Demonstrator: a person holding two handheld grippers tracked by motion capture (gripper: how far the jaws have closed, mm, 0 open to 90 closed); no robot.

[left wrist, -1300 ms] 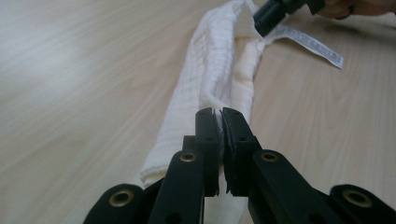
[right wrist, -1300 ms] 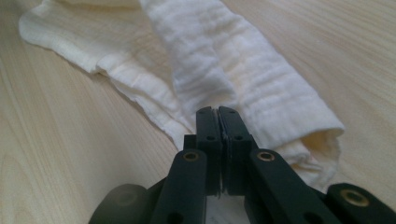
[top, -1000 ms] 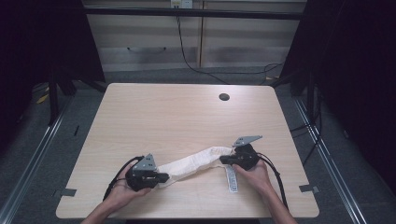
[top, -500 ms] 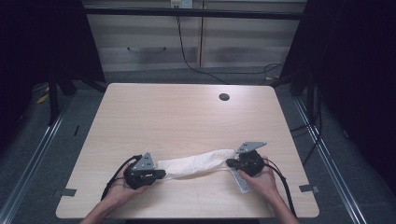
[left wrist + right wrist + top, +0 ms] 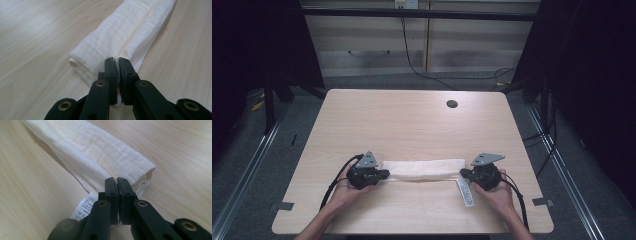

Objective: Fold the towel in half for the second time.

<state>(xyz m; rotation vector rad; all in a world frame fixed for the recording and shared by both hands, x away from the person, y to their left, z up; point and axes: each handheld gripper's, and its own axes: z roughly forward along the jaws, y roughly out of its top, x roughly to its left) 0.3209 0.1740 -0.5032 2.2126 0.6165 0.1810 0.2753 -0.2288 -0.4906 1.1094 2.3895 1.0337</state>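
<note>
A white cloth [image 5: 424,169], folded into a long narrow band, lies flat near the table's front edge. My left gripper [image 5: 384,174] is shut on its left end; a thin layer of the cloth [image 5: 120,37] is pinched between the jaws of the left gripper [image 5: 117,60]. At the other end my right gripper [image 5: 462,174] is shut on the cloth's [image 5: 100,152] lower edge, the jaws of the right gripper [image 5: 116,179] pressed together. A white care label [image 5: 465,192] trails from that end toward the front; it is printed, as the label [image 5: 83,207] shows beside the right jaws.
The light wooden table [image 5: 412,130] has a round cable hole [image 5: 452,104] at the back right. Dark metal frame posts stand on both sides, and a cabinet with hanging cables is behind the table.
Both grippers have drawn apart and toward the front edge, pulling the cloth from a slack diagonal bundle into a straight flat band. The label now lies flat by the right gripper.
</note>
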